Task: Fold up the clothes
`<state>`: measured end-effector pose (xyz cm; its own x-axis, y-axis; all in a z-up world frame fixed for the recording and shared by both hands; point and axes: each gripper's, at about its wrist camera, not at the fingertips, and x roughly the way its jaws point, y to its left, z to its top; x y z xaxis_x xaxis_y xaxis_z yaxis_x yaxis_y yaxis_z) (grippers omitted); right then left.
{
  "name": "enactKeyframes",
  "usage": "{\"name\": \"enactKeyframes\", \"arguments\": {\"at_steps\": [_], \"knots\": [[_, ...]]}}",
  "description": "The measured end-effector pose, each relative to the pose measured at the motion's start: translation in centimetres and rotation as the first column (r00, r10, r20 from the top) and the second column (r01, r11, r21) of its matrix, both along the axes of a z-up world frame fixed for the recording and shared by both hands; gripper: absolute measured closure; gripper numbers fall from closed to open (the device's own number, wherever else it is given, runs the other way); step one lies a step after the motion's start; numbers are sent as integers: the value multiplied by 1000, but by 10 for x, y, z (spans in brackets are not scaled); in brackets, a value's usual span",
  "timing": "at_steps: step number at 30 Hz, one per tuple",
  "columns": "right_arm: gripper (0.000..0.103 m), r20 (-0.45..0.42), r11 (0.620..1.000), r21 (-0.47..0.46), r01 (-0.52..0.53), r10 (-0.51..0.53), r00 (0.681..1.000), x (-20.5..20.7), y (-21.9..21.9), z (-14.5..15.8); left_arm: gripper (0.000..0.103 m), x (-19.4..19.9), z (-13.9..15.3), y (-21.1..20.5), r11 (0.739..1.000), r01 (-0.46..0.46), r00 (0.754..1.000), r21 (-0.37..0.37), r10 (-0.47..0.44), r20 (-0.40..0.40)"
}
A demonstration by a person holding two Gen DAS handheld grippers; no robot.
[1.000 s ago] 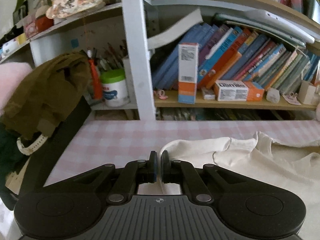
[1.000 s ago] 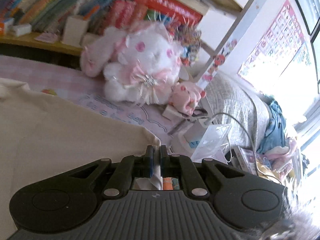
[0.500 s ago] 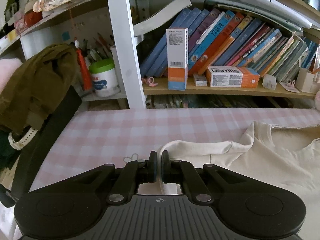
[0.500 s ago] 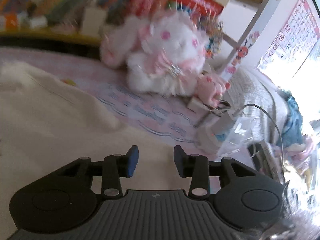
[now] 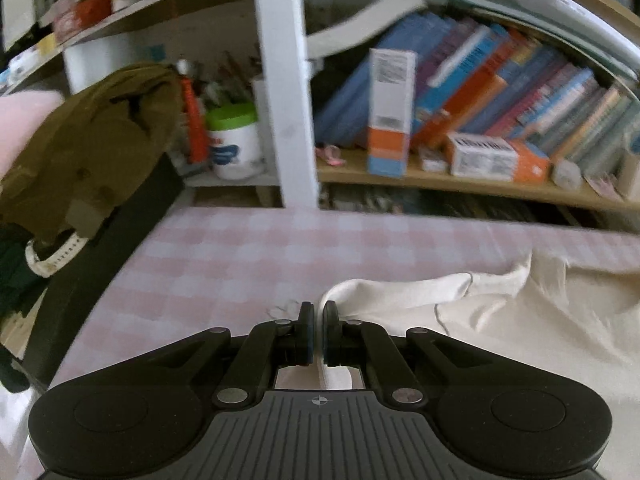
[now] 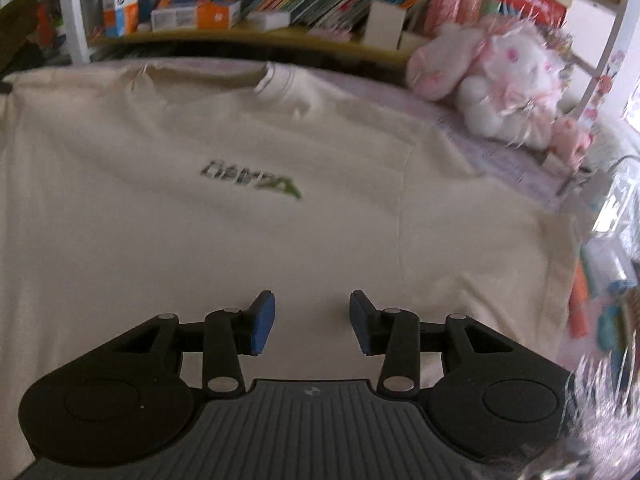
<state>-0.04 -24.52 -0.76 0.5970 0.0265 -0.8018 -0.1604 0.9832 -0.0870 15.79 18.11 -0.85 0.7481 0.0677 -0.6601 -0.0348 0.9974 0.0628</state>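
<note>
- The left tongs (image 5: 316, 334) are pinched together on a fold of the cream T-shirt (image 6: 200, 232) — a strip of its pale cloth runs between the two pads and down behind them.
- The right tongs (image 6: 311, 322) stand wide apart with nothing between the blue pads (image 6: 262, 322); they hang just above the lower front of the shirt.
- The T-shirt lies spread, front up, on the pink checked bench (image 5: 248, 256), its collar (image 6: 280, 78) toward the bookshelf and a blurred green print (image 6: 250, 178) on the chest.
- In the left wrist view one edge of the shirt is bunched and lifted toward the tongs; the checked cloth beside it is bare.
- Behind the bench — a shelf of leaning books (image 5: 500, 92), an orange and white box (image 5: 496, 158) and a green-lidded tub (image 5: 234, 142).
- An olive garment (image 5: 92, 144) hangs at the left.
- A white and pink plush toy (image 6: 504, 84) sits at the far right, near the shirt's shoulder.
</note>
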Motion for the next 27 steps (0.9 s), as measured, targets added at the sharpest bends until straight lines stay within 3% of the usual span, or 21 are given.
{"name": "enactKeyframes", "arguments": {"at_steps": [13, 16, 19, 20, 22, 24, 26, 27], "knots": [[62, 2, 998, 63, -20, 20, 1000, 30, 30, -4, 100, 44, 10, 21, 995, -84, 996, 56, 83, 23], [62, 6, 997, 66, -41, 41, 999, 45, 40, -6, 100, 54, 19, 26, 991, -115, 992, 69, 111, 59], [60, 20, 996, 48, -71, 70, 997, 53, 49, -8, 99, 61, 21, 31, 990, -125, 991, 61, 123, 46], [60, 24, 996, 39, -78, 77, 997, 55, 52, -9, 92, 61, 20, 32, 991, -122, 992, 56, 120, 36], [60, 31, 996, 29, -87, 87, 996, 56, 55, -9, 88, 60, 18, 32, 994, -102, 995, 38, 101, 16], [60, 30, 995, 31, -91, 90, 995, 56, 54, -10, 74, 49, 17, 28, 995, -90, 996, 33, 90, 6], [60, 28, 995, 44, -93, 92, 995, 53, 51, -8, 53, 28, 19, 21, 996, -68, 997, 53, 66, 40], [60, 34, 995, 50, -92, 90, 995, 49, 49, -6, 48, 16, 20, 17, 996, -56, 997, 63, 52, 61]]}}
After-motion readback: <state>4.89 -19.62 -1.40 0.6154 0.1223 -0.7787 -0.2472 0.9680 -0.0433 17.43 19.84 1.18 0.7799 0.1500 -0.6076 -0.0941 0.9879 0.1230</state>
